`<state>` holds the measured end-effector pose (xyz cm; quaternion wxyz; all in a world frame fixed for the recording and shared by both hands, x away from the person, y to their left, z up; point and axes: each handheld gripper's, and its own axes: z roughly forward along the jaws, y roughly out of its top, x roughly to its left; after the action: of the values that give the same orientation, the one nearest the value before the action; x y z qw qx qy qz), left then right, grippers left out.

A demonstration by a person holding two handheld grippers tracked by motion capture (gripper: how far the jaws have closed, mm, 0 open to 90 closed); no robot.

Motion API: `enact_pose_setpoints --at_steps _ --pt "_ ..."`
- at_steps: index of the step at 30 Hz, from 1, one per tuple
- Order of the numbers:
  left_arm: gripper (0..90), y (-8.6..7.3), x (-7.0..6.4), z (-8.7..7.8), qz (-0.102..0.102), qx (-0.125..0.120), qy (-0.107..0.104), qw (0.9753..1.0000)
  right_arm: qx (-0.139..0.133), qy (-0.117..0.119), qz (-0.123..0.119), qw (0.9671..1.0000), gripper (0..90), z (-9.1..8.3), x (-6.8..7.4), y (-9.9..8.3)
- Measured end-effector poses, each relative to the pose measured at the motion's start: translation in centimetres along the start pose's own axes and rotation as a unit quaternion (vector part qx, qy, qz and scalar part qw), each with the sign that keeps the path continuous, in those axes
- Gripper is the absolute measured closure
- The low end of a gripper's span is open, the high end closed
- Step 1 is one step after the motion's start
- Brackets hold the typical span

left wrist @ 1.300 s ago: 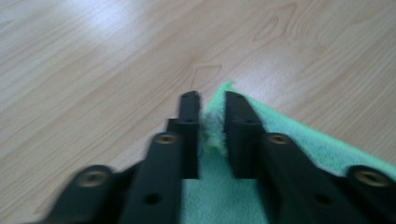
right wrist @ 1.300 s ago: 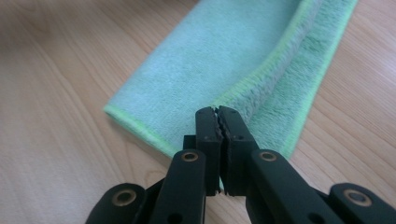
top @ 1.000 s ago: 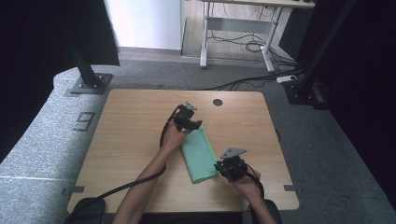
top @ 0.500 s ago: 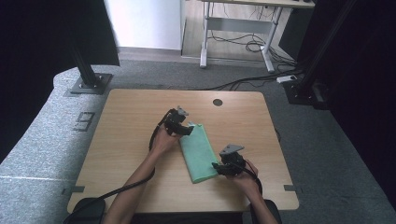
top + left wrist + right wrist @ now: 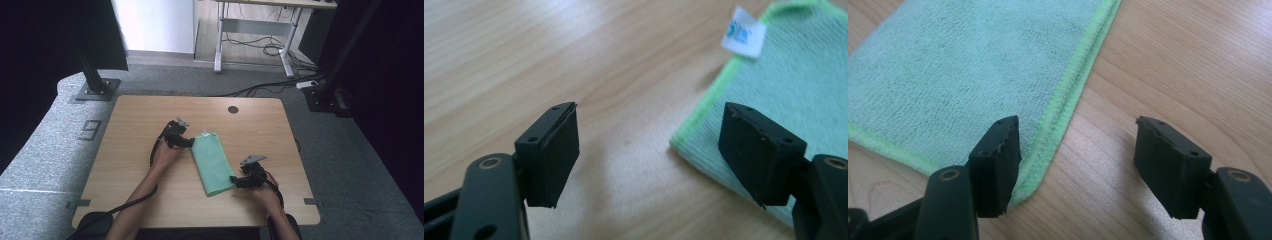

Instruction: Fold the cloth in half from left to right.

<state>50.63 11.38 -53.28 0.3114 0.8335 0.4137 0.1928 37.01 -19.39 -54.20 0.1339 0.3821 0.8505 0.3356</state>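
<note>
While the folded green cloth (image 5: 212,162) lies lengthwise near the middle of the wooden table (image 5: 130,120), the left gripper (image 5: 186,142) sits at its ten o'clock corner, jaws spread wide, one over bare wood and one over the cloth's edge, holding nothing. A white tag (image 5: 741,33) sticks up from the cloth's far hem. At its five o'clock corner, the right gripper (image 5: 236,181) straddles the stitched edge, jaws likewise apart and empty.
</note>
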Motion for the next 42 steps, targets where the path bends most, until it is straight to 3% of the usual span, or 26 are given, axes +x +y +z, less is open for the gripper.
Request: enact_pose_setpoints --at_steps 8,14,15,16,17,18,19,24,36,42 --pt "24.3 -1.7 -1.5 -1.2 0.014 -0.008 -0.024 0.9996 -0.003 -0.002 0.001 1.0 31.6 0.1 -0.1 -0.1" --pt "24.1 -2.7 -3.8 -2.3 0.038 -0.009 -0.046 0.9982 -0.006 -0.002 0.0 1.0 31.3 0.1 -0.1 -0.1" --pt "23.9 -3.1 -4.7 -2.7 0.045 -0.01 -0.055 0.9974 -0.006 -0.001 0.0 1.0 31.2 0.1 -0.1 -0.1" --pt "23.7 -3.1 -4.7 -2.7 0.045 -0.01 -0.055 0.9974 -0.006 -0.001 0.0 1.0 31.2 0.1 -0.1 -0.1" --pt "23.3 -3.6 -5.6 -3.0 0.051 -0.01 -0.061 0.9968 -0.007 0.0 0.0 1.0 31.2 0.1 -0.1 -0.1" --pt "23.3 -3.6 -5.6 -3.0 0.051 -0.01 -0.061 0.9968 -0.007 0.0 0.0 1.0 31.2 0.1 -0.1 -0.1" --pt "23.3 -4.1 -6.5 -3.4 0.055 -0.009 -0.07 0.996 -0.008 0.0 0.0 1.0 31.2 0.1 -0.1 -0.2" --pt "23.2 -5.1 -8.5 -4.3 0.06 -0.009 -0.086 0.9945 -0.01 0.0 0.0 0.9999 31.2 0.1 -0.1 -0.2" --pt "23.2 -7.5 -12.5 -6.8 0.064 -0.002 -0.103 0.9927 -0.01 0.0 0.001 1.0 31.2 0.1 -0.1 -0.2" --pt "23.3 -7.9 -13.2 -7.1 0.061 -0.002 -0.096 0.9935 -0.01 0.0 0.001 0.9999 31.2 0.1 -0.1 -0.2"
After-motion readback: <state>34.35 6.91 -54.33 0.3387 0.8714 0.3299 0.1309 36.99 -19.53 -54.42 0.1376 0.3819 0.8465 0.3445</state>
